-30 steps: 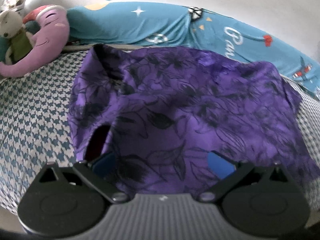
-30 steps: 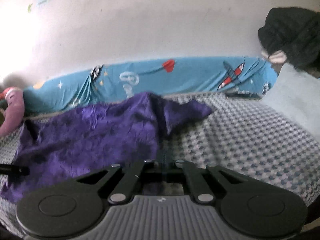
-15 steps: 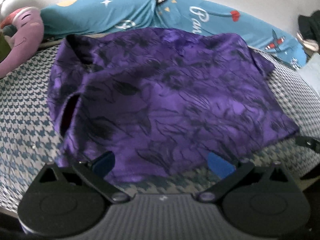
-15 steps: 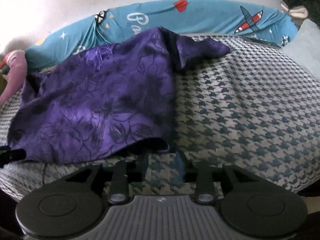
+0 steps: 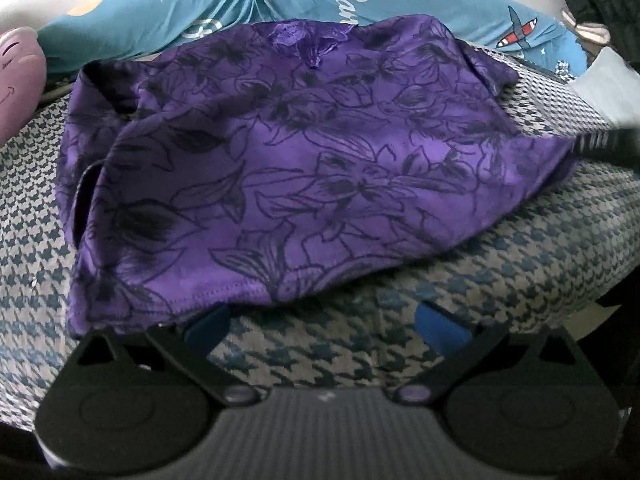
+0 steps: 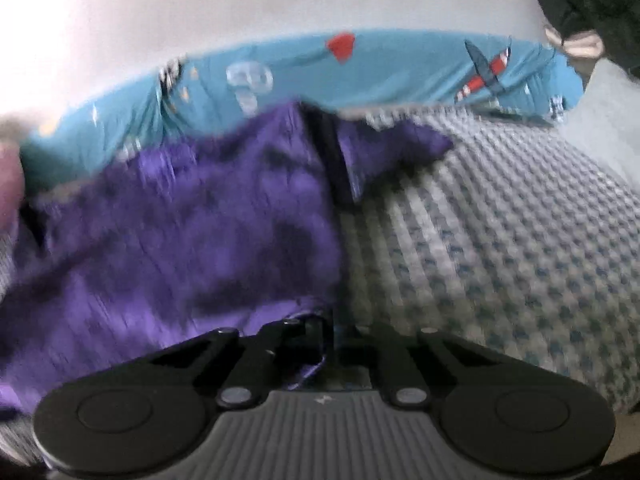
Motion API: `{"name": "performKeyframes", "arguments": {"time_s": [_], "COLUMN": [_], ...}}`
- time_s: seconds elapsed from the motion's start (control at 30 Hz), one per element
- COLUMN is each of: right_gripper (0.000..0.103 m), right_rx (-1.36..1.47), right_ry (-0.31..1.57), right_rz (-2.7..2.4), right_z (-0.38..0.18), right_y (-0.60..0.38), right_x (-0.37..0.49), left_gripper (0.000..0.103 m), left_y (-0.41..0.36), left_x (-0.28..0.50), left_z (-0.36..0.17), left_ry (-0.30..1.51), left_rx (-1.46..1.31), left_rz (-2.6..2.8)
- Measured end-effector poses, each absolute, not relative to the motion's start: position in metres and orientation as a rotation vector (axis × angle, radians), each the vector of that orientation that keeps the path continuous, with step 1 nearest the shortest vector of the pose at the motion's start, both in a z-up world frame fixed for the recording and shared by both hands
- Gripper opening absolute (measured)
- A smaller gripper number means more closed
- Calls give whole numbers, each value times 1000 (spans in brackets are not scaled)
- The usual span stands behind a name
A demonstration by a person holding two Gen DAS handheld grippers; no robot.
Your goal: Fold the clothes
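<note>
A purple garment with a dark flower print (image 5: 320, 160) lies spread on the houndstooth bed cover (image 5: 480, 280). My left gripper (image 5: 322, 326) is open just short of the near hem. Its left blue pad (image 5: 206, 326) sits at the hem's edge and its right pad (image 5: 440, 326) is over bare cover. In the blurred right wrist view, my right gripper (image 6: 330, 336) is shut, with the near right hem corner of the garment (image 6: 180, 240) pinched between its fingers. A dark blurred shape (image 5: 600, 144) at the garment's right corner in the left wrist view looks like that gripper.
A long teal cushion with cartoon prints (image 5: 200, 12) runs along the wall behind the garment. A pink plush toy (image 5: 16, 76) lies at the far left. Dark clothing (image 6: 592, 4) and a pale pillow (image 5: 608, 84) sit at the far right. The bed's edge is close below both grippers.
The left gripper drew back from over the garment to its near hem and stayed open. The right jaws parted beside the hem corner half a second ago and are shut on it now.
</note>
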State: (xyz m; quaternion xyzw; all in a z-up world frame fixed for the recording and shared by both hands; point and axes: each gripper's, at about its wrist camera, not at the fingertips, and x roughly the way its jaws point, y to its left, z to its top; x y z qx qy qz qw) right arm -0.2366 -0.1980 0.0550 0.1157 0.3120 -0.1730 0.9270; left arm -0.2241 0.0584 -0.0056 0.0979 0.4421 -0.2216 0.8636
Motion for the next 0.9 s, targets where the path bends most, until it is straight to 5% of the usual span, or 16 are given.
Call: {"name": "performKeyframes", "arguments": {"time_s": [0.27, 0.9], "right_gripper": [6, 7], "right_rx": [194, 254], "right_ry": [486, 393], "right_rz": [-269, -315], "right_z": [100, 111], "right_y": [-197, -217], "right_x": [-215, -159], "left_gripper": [103, 103], "left_y": [65, 106], "left_x": [-214, -138], "left_z": [0, 17], "left_ry": [881, 830], "left_rx": [150, 86], "left_rz": [-399, -90]}}
